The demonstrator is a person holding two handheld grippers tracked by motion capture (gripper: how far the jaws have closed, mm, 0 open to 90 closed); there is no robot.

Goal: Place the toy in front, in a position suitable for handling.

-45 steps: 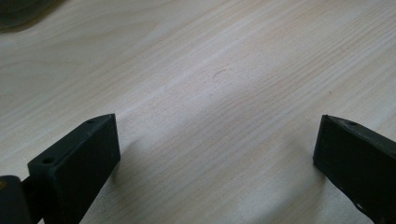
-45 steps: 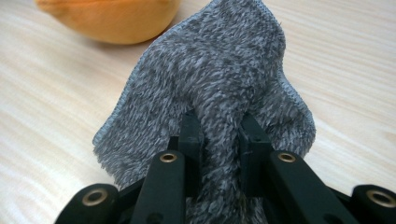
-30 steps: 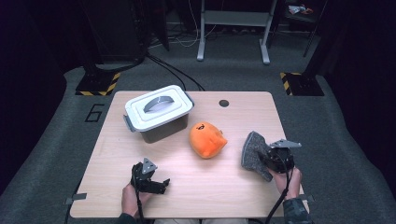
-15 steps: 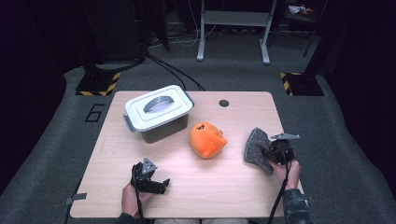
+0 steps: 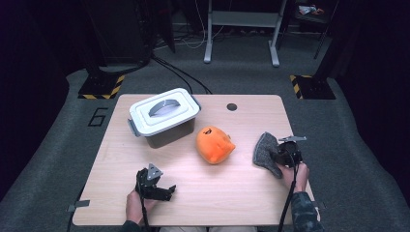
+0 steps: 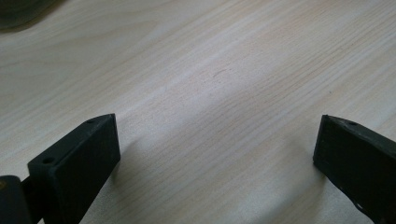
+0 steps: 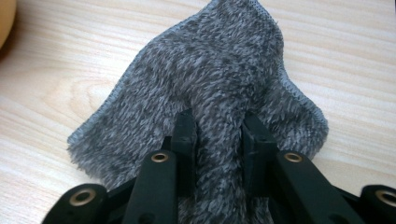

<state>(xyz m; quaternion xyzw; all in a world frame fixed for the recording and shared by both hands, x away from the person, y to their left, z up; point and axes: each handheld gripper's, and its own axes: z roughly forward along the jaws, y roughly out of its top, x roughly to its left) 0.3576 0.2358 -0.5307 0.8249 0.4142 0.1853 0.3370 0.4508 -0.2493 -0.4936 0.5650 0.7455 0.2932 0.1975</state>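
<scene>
The grey fuzzy cloth (image 5: 266, 153) lies at the right of the counter (image 5: 241, 193), right of the orange plush (image 5: 214, 144) and apart from it. The right claw (image 7: 218, 128) sits at the cloth's near-right edge, a ridge of pile bunched between narrow jaws that have just been easing apart — the pads look to be touching it. The cloth fans out leftward and away from that claw. The left claw (image 6: 215, 140) rests wide and empty at the near left, well apart — so the right hand is nearer.
</scene>
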